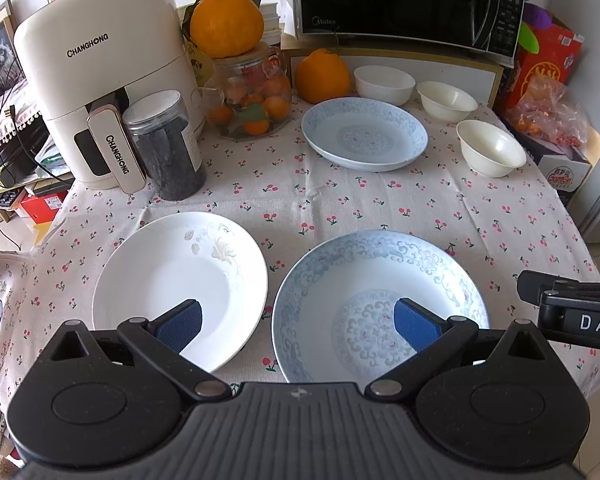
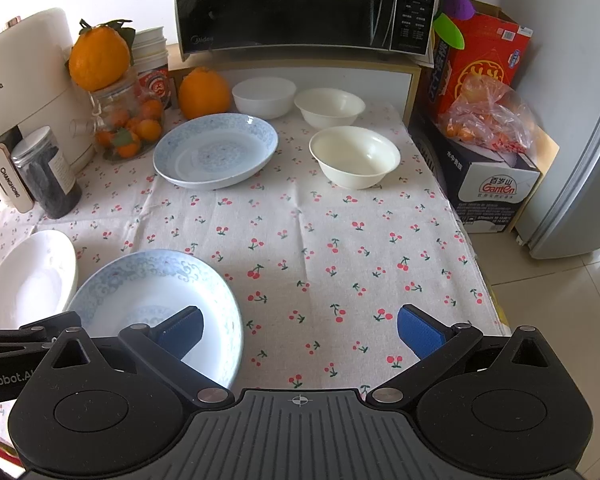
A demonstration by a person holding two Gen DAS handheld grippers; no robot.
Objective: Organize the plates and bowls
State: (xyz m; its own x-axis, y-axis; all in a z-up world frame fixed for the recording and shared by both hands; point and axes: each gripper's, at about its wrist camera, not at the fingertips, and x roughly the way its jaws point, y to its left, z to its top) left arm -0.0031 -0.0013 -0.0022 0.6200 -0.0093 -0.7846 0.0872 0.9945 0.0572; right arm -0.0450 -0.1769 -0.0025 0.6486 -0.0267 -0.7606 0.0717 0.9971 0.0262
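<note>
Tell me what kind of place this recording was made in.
Most likely a home kitchen or dining corner: a microwave and an air fryer stand at the back of a table under a cherry-print cloth, with a fridge-like cabinet beside it.

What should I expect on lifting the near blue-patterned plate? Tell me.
The near blue-patterned plate looks like glazed ceramic, so probably stiff, slippery and breakable. Its shallow sloping rim likely gives the open left gripper little to pinch, so it may tilt.

- Three plates: a near white plate (image 1: pixel 180 280), a near blue plate (image 1: pixel 380 304), a far blue plate (image 1: pixel 364 134).
- Three white bowls (image 1: pixel 384 84), far right.
- Two large oranges (image 1: pixel 226 26).
- Two jars (image 1: pixel 164 144).
</note>
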